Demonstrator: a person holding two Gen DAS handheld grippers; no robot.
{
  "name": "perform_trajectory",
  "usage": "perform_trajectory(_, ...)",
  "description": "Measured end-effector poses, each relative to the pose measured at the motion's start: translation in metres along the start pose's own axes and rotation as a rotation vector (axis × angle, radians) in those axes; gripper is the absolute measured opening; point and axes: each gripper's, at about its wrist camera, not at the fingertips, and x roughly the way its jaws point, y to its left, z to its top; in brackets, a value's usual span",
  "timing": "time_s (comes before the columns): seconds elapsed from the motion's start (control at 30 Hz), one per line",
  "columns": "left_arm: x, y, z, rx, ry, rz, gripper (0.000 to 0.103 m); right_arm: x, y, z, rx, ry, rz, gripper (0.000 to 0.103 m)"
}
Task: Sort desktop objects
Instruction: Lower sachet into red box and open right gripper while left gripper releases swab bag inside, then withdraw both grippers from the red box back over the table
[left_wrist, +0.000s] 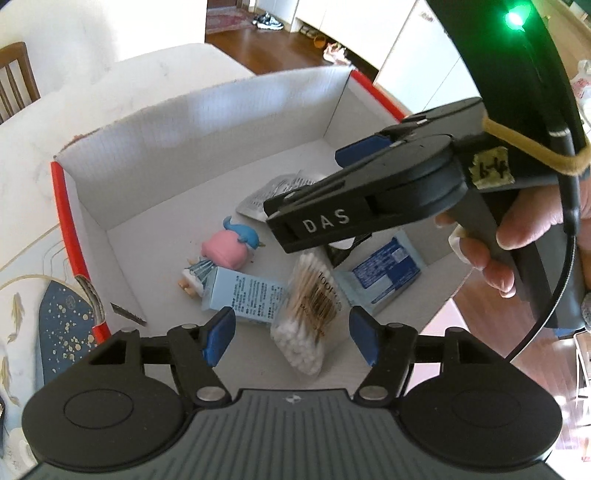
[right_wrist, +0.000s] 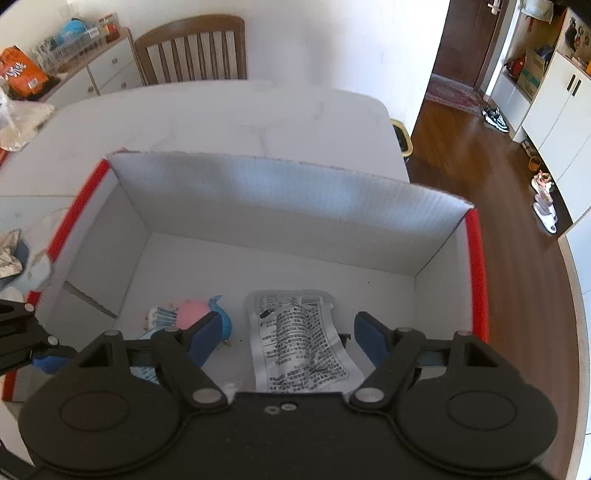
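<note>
Left wrist view first: we held our left tool (left_wrist: 291, 338) spread wide and empty above the white box (left_wrist: 207, 122) with red edges, which sat on the counter (left_wrist: 33, 177). Beneath its blue pads (left_wrist: 218, 339) lay the things already gathered: a bag of cotton swabs (left_wrist: 308, 314), a pale blue carton (left_wrist: 251, 299) resting against a pink and blue figurine (left_wrist: 229, 251), a blue-labelled packet (left_wrist: 384, 273) and a silver sachet (left_wrist: 273, 195) further in. They lay loose and overlapping, which we judged to come from being dropped in rather than arranged. Our right tool (left_wrist: 354, 155) crossed the frame above the box, gripped by a hand (left_wrist: 517, 229); its parted fingers carried nothing that we could see.

Right wrist view next: the right tool (right_wrist: 284, 332) hung over the same box (right_wrist: 258, 192), its jaws apart and empty, with the silver sachet (right_wrist: 295, 343) lying flat directly between them on the box floor. The figurine (right_wrist: 195, 314) lay just to its left. A crumpled foil piece (right_wrist: 9, 254) remained outside on the counter (right_wrist: 221, 114), so we judged the sorting not yet finished.
</note>
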Motion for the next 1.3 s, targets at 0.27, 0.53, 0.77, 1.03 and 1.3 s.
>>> perform_trajectory(0.27, -0.033, -0.001, -0.008, 0.007, -0.094, -0.012, 0.067, -0.037, 0.004, -0.002, 0.010, -0.065, 0.019, 0.079)
perform_trajectory(0.53, -0.064, 0.003, -0.023, 0.022, -0.152, -0.028, 0.067, -0.067, 0.015, -0.010, 0.008, -0.111, 0.036, 0.081)
perform_trajectory(0.77, -0.084, 0.011, -0.039, 0.027, -0.179, -0.025, 0.067, -0.085, 0.026, -0.021, 0.035, -0.157, 0.048, 0.089)
perform_trajectory(1.03, -0.099, 0.031, -0.054, -0.003, -0.209, -0.058, 0.080, -0.104, 0.047, -0.029, 0.052, -0.242, 0.091, 0.101)
perform_trajectory(1.3, -0.121, 0.053, -0.068, -0.036, -0.258, -0.079, 0.087, -0.121, 0.073, -0.032, 0.061, -0.298, 0.099, 0.102)
